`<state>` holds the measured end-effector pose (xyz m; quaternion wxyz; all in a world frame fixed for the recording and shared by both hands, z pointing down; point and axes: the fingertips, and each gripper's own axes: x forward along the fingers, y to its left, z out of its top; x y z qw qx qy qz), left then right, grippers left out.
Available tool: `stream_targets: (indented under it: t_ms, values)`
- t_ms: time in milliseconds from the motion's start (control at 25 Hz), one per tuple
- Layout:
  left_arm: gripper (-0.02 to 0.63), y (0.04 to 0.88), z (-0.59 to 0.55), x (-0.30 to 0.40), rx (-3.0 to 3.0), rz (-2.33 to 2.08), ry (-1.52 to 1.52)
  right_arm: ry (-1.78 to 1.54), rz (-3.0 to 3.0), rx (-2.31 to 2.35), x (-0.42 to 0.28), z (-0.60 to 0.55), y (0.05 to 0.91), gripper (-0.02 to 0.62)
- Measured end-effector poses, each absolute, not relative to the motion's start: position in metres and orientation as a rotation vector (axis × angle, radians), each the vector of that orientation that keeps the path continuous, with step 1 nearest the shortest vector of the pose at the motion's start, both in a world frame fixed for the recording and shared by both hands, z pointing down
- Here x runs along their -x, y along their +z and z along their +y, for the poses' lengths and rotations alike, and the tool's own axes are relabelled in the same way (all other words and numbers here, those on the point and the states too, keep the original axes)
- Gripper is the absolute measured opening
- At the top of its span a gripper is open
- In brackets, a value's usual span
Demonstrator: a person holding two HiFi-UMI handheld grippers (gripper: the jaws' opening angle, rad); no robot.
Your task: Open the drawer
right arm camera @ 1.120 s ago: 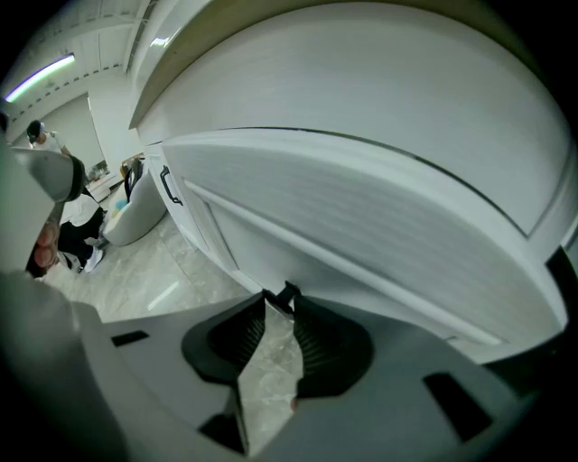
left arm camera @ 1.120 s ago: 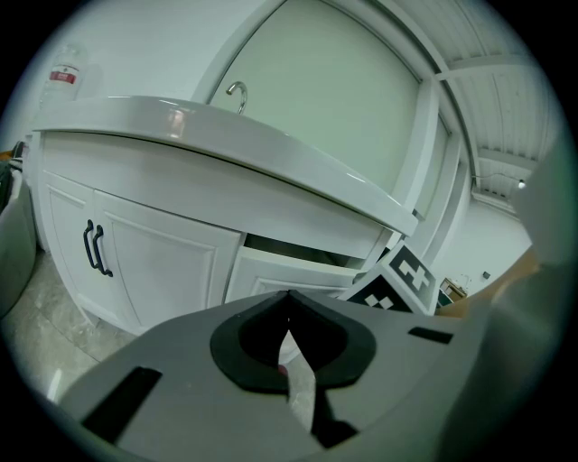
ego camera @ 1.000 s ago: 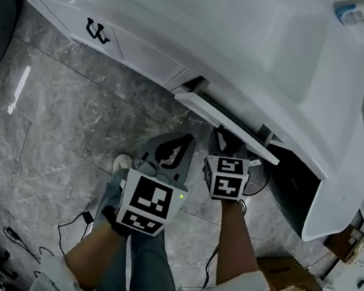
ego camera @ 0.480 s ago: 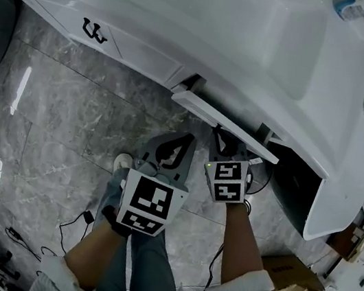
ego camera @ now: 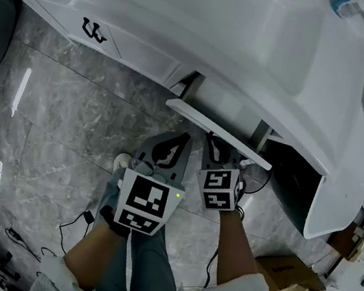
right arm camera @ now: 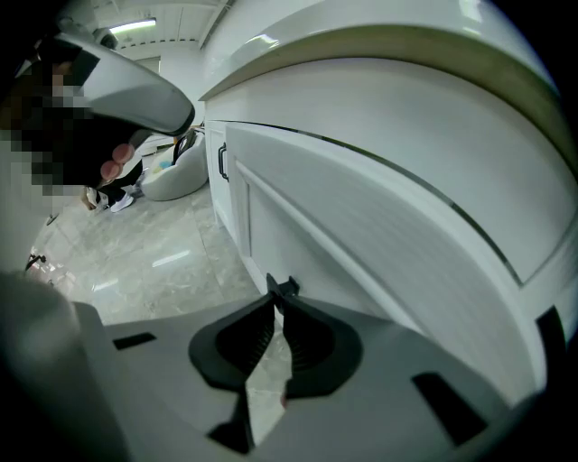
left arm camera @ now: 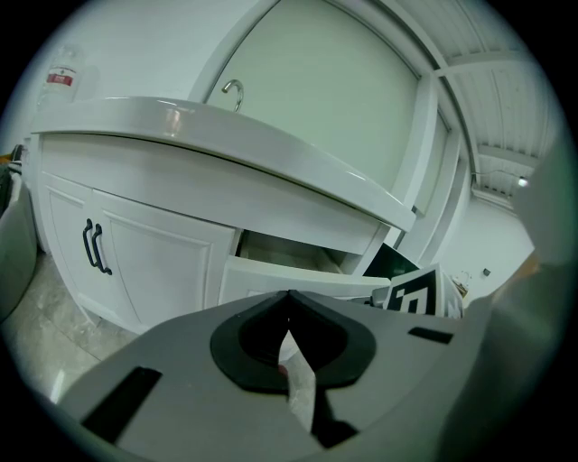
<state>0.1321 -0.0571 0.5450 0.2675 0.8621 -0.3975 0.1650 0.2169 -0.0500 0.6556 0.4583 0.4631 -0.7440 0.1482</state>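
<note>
The white drawer [ego camera: 217, 133] under the basin stands partly pulled out, its front tilted toward me; in the left gripper view the drawer [left arm camera: 298, 274] shows a gap behind its front. My right gripper [ego camera: 215, 144] is at the drawer front, its jaws closing on the small black drawer handle [right arm camera: 283, 288] pinched at their tips. The drawer front [right arm camera: 361, 235] fills that view. My left gripper [ego camera: 185, 138] hangs beside it, just left, shut with nothing in it, its tips [left arm camera: 289, 294] meeting short of the drawer.
White vanity [ego camera: 269, 45] with a cabinet door and its black handle [ego camera: 94, 31] at left. A dark open compartment [ego camera: 290, 185] lies at right. Cardboard box [ego camera: 284, 278] and cables [ego camera: 85, 218] sit on the marble floor. My legs are below.
The drawer front has slid out toward me. My right gripper came back and left with it, rolling a little. The left gripper stayed put.
</note>
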Motion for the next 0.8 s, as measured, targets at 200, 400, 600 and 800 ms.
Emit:
stream_targets:
  t_ms: [200, 400, 600, 800]
  values:
    - [0.015, 0.547, -0.053, -0.131, -2.324, -1.071, 0.447, 0.349, -1.829, -1.131, -0.213, -0.044, 0.658, 0.035]
    - [0.015, 0.547, -0.051, -0.133, -2.330, -1.058, 0.446, 0.307, -1.827, -1.124, -0.209, -0.035, 0.660, 0.032]
    - [0.015, 0.547, -0.052, -0.130, -2.332, -1.060, 0.446, 0.286, -1.827, -1.121, -0.205, -0.022, 0.663, 0.031]
    - [0.015, 0.548, -0.052, -0.128, -2.332, -1.064, 0.451, 0.289, -1.814, -1.143, -0.203, -0.012, 0.668, 0.029]
